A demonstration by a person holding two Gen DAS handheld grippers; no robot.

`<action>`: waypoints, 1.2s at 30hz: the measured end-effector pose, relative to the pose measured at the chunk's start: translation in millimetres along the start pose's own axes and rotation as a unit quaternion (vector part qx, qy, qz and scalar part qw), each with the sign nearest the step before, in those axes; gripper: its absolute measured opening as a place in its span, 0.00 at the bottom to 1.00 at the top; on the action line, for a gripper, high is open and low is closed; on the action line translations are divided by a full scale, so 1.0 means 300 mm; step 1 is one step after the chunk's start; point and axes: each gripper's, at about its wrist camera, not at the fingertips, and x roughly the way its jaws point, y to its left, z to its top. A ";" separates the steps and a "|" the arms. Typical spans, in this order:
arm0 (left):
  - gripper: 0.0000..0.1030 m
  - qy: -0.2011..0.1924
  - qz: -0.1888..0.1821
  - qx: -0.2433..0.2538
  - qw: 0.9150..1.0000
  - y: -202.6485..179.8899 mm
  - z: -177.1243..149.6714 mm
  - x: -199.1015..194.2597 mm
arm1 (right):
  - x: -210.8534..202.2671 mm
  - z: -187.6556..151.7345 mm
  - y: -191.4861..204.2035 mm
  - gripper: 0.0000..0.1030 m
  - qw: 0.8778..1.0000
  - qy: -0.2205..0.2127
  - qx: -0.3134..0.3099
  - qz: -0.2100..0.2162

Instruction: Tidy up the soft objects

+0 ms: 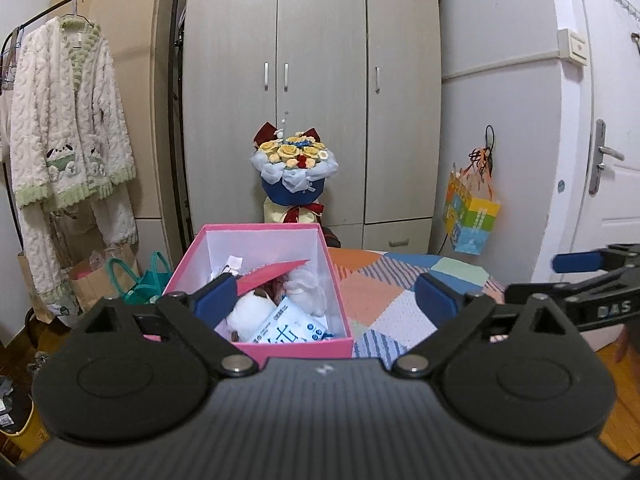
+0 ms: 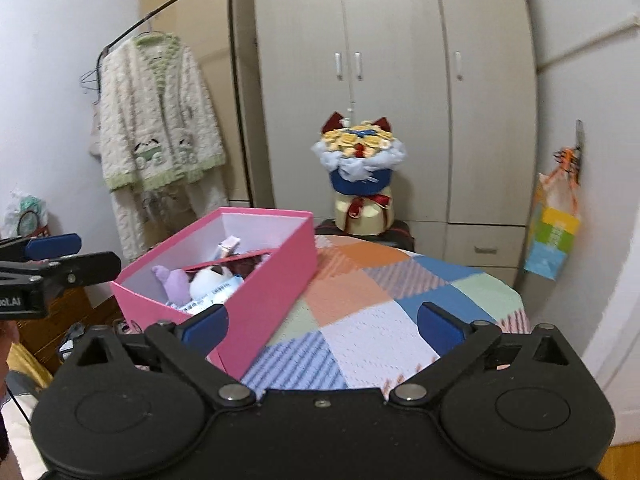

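Observation:
A pink box (image 1: 280,347) stands on the left part of a patchwork blanket (image 1: 372,296). It holds white plush toys (image 1: 256,308), a red card (image 1: 272,274) and a blue-and-white packet (image 1: 288,330). The right wrist view shows the pink box (image 2: 264,280) with a purple plush (image 2: 176,282) and a white plush (image 2: 210,280) inside. My left gripper (image 1: 326,300) is open and empty, just in front of the box's near rim. My right gripper (image 2: 322,328) is open and empty, over the blanket (image 2: 360,320) to the right of the box.
A wardrobe (image 1: 312,80) stands behind, with a flower bouquet (image 1: 294,168) in front of it. A fleece robe (image 1: 64,120) hangs on a rack at the left. Paper bags (image 1: 100,276) sit on the floor. A colourful bag (image 1: 472,212) hangs on the right wall beside a door (image 1: 608,160).

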 end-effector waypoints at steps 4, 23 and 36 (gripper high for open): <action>1.00 0.006 0.015 -0.008 1.000 -0.019 -0.031 0.013 | -0.016 -0.010 0.018 1.00 0.999 -0.005 -0.013 -0.029; 1.00 0.019 0.050 -0.016 0.998 -0.063 -0.102 0.029 | -0.089 -0.110 0.068 1.00 0.994 -0.018 -0.016 -0.106; 1.00 0.024 0.073 -0.012 0.997 -0.085 -0.138 0.021 | -0.123 -0.150 0.113 1.00 0.990 -0.044 -0.021 -0.133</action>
